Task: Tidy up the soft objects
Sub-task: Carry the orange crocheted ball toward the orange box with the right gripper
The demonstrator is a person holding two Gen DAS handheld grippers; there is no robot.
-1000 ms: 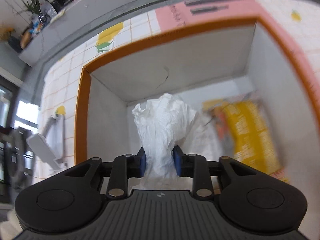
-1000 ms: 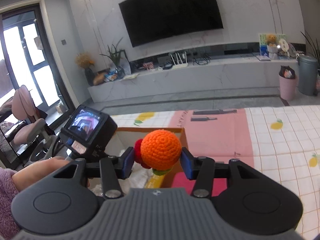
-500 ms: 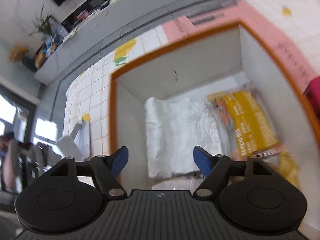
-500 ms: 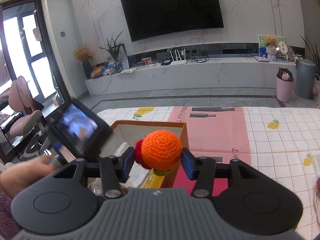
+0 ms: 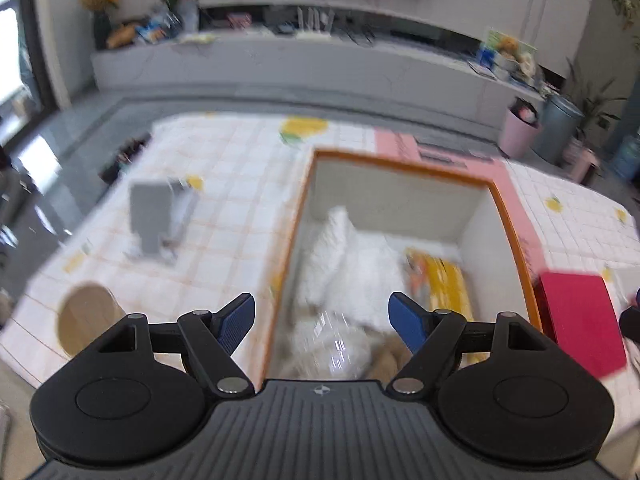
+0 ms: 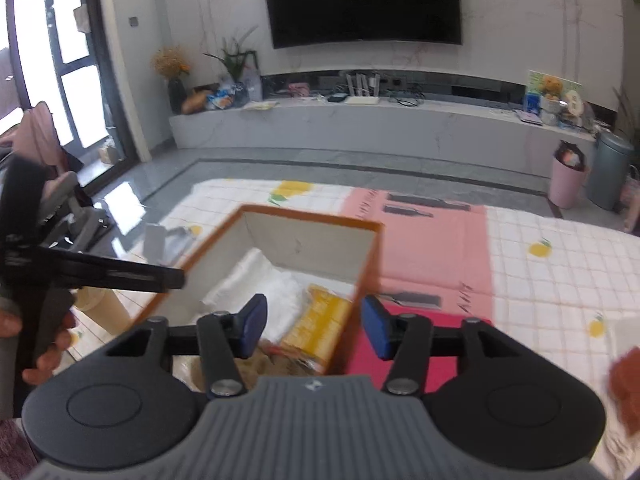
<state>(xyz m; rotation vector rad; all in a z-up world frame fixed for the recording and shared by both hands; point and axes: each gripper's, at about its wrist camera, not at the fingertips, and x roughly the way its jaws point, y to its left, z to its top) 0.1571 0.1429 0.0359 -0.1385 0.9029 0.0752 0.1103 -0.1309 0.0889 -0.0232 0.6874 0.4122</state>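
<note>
Left tongs: The left tongs are hanging above the near end of the box, with the blue tips wide apart and nothing between them.
Right tongs: The right tongs are also spread apart and holding nothing, hanging over the box's near right corner.
Box: The orange-rimmed box is sitting on the bench, which is wearing a white checked cloth with little yellow fruit on it.
Soft things in the box: A crumpled white cloth is lying on the left side of the box floor. A yellow packet is lying just beside it on the right. A shiny clear bag is sitting at the near end.
Still outside: A flat red thing is lying right beside the box's right wall. An orange-brown thing is peeking in at the right edge of the right view, too blurry to name.
Other stuff: A gray stand and a tan cup are sitting on the left part of the bench.
Step in hand: Probably going for the next soft thing to pack.
Doing it well: Keep the tips wide until they are around the thing, squeeze gently in its middle, lift over the rim, and lay it in the bare spot by the far wall.
</note>
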